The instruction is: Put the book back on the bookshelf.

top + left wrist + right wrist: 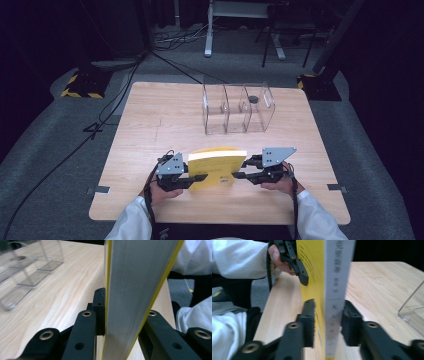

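The book [216, 167] stands upright on the table [150, 120], near its front edge, between both grippers. The left gripper [196, 178] pinches one end of it; the right gripper [239, 175] pinches the spine end.

Black two-jaw tongs [200, 177], [239, 175]; brass-ringed screw holes; grey three-cornered top plates; black cables; white sleeves [131, 220].

Both forearms in white sleeves come in low, hands level and facing each other. The left gripper [196, 177] is clamped on the yellow book [216, 167]; the right gripper [239, 175] has its jaws against the spine end.
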`<state>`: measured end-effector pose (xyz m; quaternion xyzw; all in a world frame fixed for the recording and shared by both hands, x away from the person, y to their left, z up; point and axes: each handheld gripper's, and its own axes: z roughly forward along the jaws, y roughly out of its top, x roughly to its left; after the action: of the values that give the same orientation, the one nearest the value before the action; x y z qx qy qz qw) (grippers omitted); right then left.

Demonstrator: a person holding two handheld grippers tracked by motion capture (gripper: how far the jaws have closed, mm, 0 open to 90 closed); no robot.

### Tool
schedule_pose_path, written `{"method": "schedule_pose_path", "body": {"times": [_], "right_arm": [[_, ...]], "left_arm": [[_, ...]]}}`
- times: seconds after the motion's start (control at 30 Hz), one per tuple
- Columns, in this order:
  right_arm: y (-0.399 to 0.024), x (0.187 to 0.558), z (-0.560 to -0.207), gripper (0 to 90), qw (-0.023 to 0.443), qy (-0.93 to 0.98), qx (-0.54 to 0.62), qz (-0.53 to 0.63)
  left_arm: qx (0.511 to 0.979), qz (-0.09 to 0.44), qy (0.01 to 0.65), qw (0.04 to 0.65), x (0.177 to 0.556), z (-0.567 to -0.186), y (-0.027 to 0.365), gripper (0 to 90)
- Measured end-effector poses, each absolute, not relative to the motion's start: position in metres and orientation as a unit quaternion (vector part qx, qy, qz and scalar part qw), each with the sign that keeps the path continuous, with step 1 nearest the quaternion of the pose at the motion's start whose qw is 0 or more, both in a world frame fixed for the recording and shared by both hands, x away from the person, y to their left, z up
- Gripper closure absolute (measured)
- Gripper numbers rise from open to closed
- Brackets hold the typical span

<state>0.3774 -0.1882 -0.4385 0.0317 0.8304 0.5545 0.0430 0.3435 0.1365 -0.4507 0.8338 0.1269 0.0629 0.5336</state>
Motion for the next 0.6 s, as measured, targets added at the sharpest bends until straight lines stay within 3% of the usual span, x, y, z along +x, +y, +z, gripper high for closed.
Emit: {"method": "schedule_pose_path", "body": {"times": [0.3,0.33,0.53,0.6], "right_arm": [[-0.188,0.377,-0.45,70.0,0.058,0.832,0.05,0.549],[-0.187,0.377,-0.451,72.0,0.058,0.831,0.051,0.551],[-0.188,0.374,-0.452,76.0,0.061,0.83,0.048,0.552],[-0.188,0.372,-0.451,76.1,0.063,0.83,0.053,0.551]], "left_arm": [[0.83,0.062,0.137,0.537,0.347,-0.453,0.129,73.6],[0.829,0.068,0.15,0.534,0.348,-0.454,0.131,66.4],[0.839,0.077,0.169,0.512,0.347,-0.462,0.141,58.9],[0.841,0.072,0.172,0.507,0.346,-0.465,0.143,60.9]]}}
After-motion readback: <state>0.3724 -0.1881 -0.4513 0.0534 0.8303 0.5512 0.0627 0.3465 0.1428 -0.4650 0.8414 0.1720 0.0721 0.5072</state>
